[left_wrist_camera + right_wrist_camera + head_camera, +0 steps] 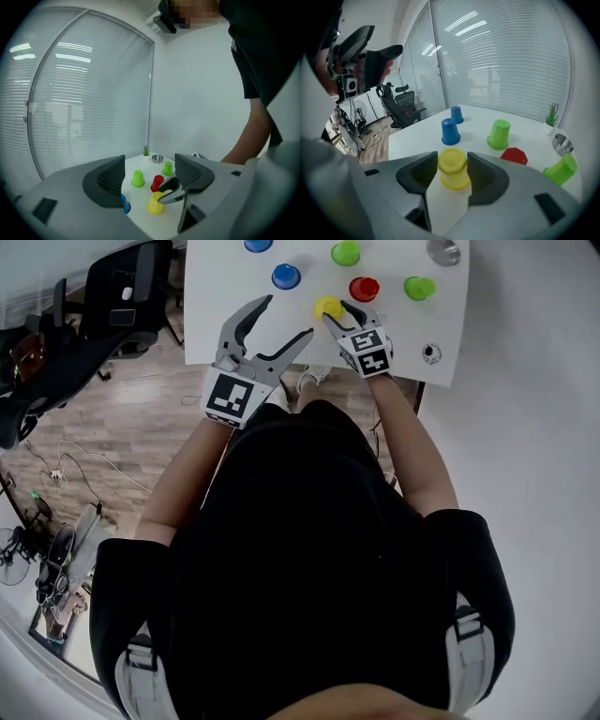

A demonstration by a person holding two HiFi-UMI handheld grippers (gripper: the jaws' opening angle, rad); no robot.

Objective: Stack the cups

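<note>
grippers, head view: left gripper (287, 317) jaws wide apart, empty, over white table (225, 296) edge; right gripper (337, 313) at yellow cup (325, 305)
left gripper view: jaws apart, nothing between; yellow cup upside down on table, just beside red cup (157, 183)
right gripper view: pads clamped on both sides of yellow cup, cup standing on table

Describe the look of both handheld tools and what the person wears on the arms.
The left tool and right tool have pale grey bodies with two curved, tapering jaws lined with dark ribbed pads. Each carries a cube of black-and-white square markers. No cables show. The person wears a black short-sleeved shirt.
</note>
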